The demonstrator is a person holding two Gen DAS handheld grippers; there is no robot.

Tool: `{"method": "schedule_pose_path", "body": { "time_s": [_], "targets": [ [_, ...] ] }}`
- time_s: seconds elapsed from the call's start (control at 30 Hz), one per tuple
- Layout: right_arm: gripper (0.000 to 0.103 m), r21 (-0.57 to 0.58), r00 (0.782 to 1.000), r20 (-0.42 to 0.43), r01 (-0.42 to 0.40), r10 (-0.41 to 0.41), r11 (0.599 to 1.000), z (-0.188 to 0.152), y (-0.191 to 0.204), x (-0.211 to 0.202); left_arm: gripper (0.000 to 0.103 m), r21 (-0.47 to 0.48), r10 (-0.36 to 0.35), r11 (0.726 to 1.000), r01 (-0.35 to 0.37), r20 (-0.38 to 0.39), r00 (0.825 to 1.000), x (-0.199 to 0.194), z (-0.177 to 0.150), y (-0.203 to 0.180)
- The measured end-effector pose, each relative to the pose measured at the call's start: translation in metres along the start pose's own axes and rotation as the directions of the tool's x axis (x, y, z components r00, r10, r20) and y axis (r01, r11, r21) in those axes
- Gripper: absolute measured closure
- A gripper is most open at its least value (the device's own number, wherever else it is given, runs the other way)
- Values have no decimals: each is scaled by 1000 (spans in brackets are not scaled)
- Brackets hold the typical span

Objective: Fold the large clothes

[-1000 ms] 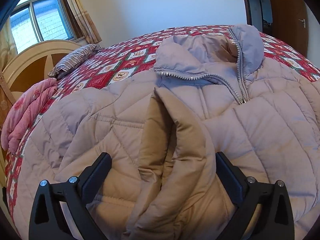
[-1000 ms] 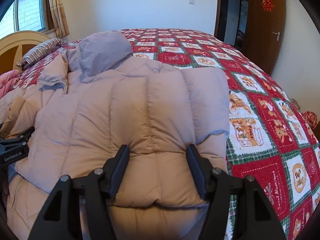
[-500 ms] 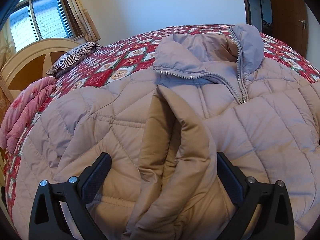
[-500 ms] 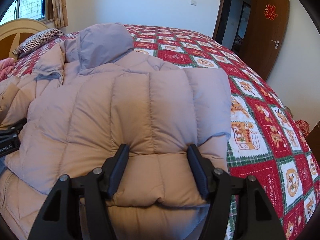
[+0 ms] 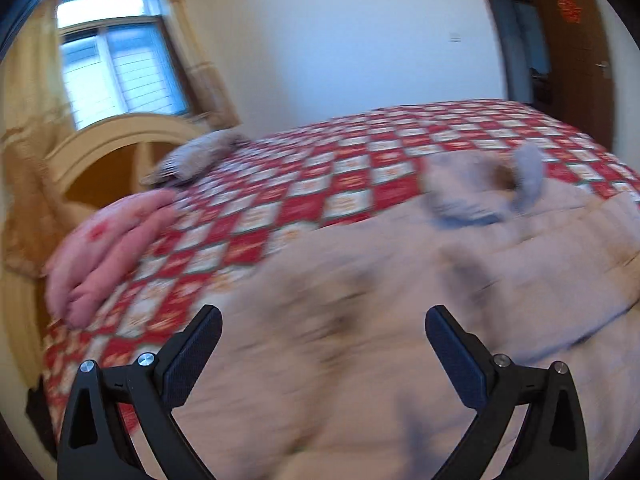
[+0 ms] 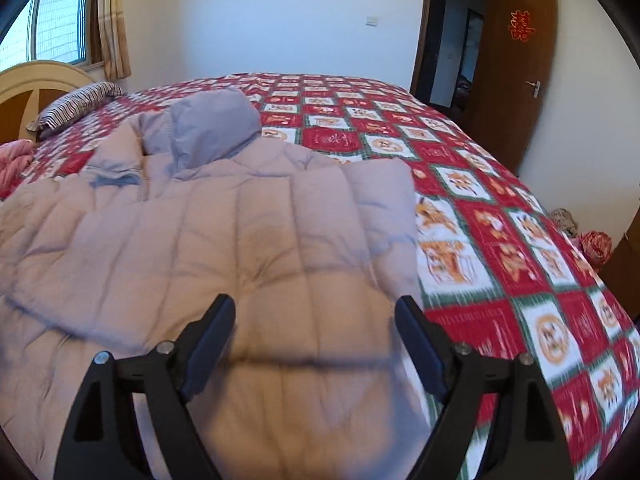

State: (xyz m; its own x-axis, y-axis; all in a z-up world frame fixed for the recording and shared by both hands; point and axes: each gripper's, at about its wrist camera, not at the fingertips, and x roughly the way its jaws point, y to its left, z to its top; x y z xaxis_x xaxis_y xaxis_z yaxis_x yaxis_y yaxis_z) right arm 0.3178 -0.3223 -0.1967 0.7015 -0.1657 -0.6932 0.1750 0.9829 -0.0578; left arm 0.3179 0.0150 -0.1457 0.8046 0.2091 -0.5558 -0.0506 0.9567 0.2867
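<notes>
Black hand-held gripper (image 5: 323,322) and its twin (image 6: 315,311) spread wide above jacket (image 6: 240,248).

Two wrist views, low over the bed (image 6: 500,248)

Each looks forward between its tool's fingers, close above the jacket (image 6: 224,248), toward the far wall; both share jacket, headboard (image 5: 120,148), door (image 6: 516,92).

Jacket (image 5: 360,320) — motion-blurred, edge-cropped

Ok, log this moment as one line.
left gripper open, above puffer jacket | right gripper open, above jacket | jacket on bed quilt | left view blurred
</notes>
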Motion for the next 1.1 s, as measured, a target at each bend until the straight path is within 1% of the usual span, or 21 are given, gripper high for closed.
{"method": "schedule_pose_path", "body": {
  "time_s": [0.07,0.17,0.2,0.27,0.33,0.37,0.5,0.53,0.6,0.63,0.67,0.7,0.73,0.77,0.8,0.87,0.9,0.97,1.0,1.07,1.1],
  "targets": [
    [19,-5,1000,2,-12,12,1000,-9,2,-14,1,-40,83,996,-85,-53,995,5,-28,51],
    [15,-11,999,11,-48,49,999,-24,7,-35,1,-105,166,978,-183,-146,975,17,-68,110],
    [13,-10,998,21,-54,55,998,-27,10,-40,1,-142,188,966,-218,-198,962,23,-87,133],
    [11,-17,997,38,-68,68,998,-34,18,-49,1,-187,205,948,-259,-269,941,29,-112,161],
    [11,-29,996,44,-75,76,997,-38,27,-53,1,-220,217,931,-292,-311,925,28,-136,180],
    [11,-35,996,48,-79,80,996,-41,31,-57,1,-245,208,923,-296,-329,921,26,-148,188],
    [11,-55,991,61,-118,121,991,-51,51,-70,1,-320,140,910,-264,-364,921,23,-175,196],
    [11,-68,990,60,-125,130,990,-53,57,-71,1,-335,126,907,-253,-359,925,23,-177,195],
    [11,-98,989,60,-129,135,987,-56,67,-72,1,-370,76,907,-204,-331,940,21,-177,192],
    [11,-108,989,62,-128,135,986,-58,69,-73,5,-387,41,906,-169,-318,947,22,-177,190],
    [11,-120,989,65,-125,134,985,-58,73,-74,30,-397,15,906,-145,-313,950,23,-175,189],
    [11,-125,989,68,-124,133,984,-59,74,-75,44,-409,-30,907,-103,-307,951,25,-174,186],
    [11,-125,988,73,-126,136,984,-59,75,-76,59,-409,-61,910,-70,-298,953,25,-172,181],
    [11,-122,987,77,-130,140,984,-60,75,-78,78,-403,-64,913,-61,-289,955,24,-169,178],
    [11,-117,987,83,-131,141,984,-60,74,-79,86,-393,-78,919,-40,-279,957,22,-166,174],
    [11,-105,986,92,-130,140,986,-60,72,-81,90,-380,-45,923,-65,-275,961,15,-157,172],
    [11,-100,986,96,-130,139,986,-61,71,-82,91,-373,-30,925,-69,-253,967,8,-150,171],
    [11,-83,985,107,-129,137,988,-61,65,-84,92,-342,25,936,-89,-185,982,-12,-130,168],
    [11,-73,985,113,-126,133,989,-61,62,-85,92,-328,37,941,-83,-144,989,-24,-114,165],
    [11,-54,984,123,-121,127,991,-60,57,-86,92,-305,29,951,-52,-78,997,-41,-87,154],
    [11,-41,984,128,-119,123,992,-59,54,-86,92,-274,30,961,-40,-41,999,-51,-68,142]
  ]
}}
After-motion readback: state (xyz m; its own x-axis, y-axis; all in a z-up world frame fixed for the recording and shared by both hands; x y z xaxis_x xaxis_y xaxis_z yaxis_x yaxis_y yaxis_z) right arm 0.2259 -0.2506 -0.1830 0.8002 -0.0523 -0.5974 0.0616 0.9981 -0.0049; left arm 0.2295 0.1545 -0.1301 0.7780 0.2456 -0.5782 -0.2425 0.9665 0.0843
